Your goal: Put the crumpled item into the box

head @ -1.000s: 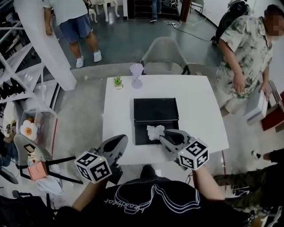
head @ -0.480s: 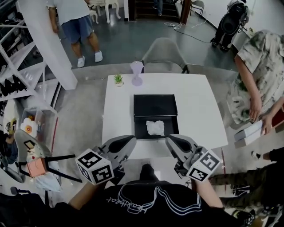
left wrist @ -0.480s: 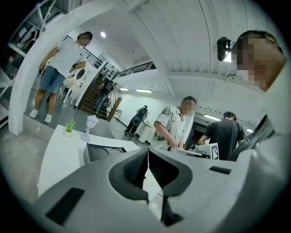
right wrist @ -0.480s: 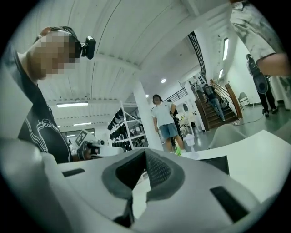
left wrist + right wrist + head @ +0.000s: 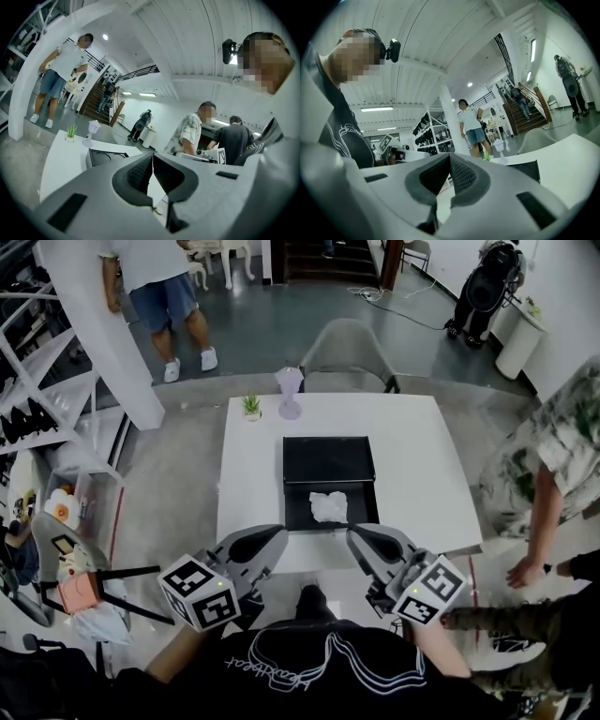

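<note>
A crumpled white item (image 5: 328, 506) lies in the near half of the open black box (image 5: 328, 461) on the white table (image 5: 412, 456). My left gripper (image 5: 274, 540) is shut and empty at the table's near edge, left of the box; its view (image 5: 152, 159) shows the jaws closed with the box (image 5: 105, 157) beyond. My right gripper (image 5: 358, 538) is shut and empty at the near edge, just below the box's front right corner. Its view (image 5: 449, 161) shows the jaws pressed together, with part of the box (image 5: 527, 169) to the right.
A small potted plant (image 5: 249, 410) and a lilac vase (image 5: 289, 393) stand at the table's far left. A grey chair (image 5: 347, 357) sits behind the table. A person (image 5: 548, 465) bends at the right; another person (image 5: 155, 287) stands far left.
My right gripper let go of the crumpled item, drew back from the box to the table's near edge and shut. The item now lies in the box. The person at right moved away.
</note>
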A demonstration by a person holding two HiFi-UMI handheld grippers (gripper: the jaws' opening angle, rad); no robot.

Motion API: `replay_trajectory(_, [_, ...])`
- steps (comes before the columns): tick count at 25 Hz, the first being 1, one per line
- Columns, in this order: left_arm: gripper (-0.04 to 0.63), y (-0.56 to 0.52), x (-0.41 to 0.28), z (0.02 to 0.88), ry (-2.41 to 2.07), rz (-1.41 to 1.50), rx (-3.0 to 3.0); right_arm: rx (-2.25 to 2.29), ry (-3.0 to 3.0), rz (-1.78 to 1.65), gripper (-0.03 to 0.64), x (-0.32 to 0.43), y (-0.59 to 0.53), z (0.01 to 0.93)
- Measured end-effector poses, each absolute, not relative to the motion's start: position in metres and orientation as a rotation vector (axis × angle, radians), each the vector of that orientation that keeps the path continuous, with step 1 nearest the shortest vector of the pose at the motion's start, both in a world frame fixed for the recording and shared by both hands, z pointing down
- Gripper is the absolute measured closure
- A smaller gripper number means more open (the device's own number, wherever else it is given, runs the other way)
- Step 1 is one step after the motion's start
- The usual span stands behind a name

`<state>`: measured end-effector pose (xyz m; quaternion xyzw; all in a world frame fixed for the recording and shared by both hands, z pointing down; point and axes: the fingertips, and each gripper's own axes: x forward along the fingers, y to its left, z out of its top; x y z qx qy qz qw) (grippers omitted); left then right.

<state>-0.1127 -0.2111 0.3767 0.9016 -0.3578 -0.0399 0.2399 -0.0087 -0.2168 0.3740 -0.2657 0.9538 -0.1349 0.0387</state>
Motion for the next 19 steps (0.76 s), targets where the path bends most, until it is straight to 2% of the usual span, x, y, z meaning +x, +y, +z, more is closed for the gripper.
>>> replay_trajectory(19, [0.588,-0.24,-0.112,0.394,-0.982,-0.102,2.424,-0.821,2.95,-0.432,0.614,-0.011,-0.246,0.385])
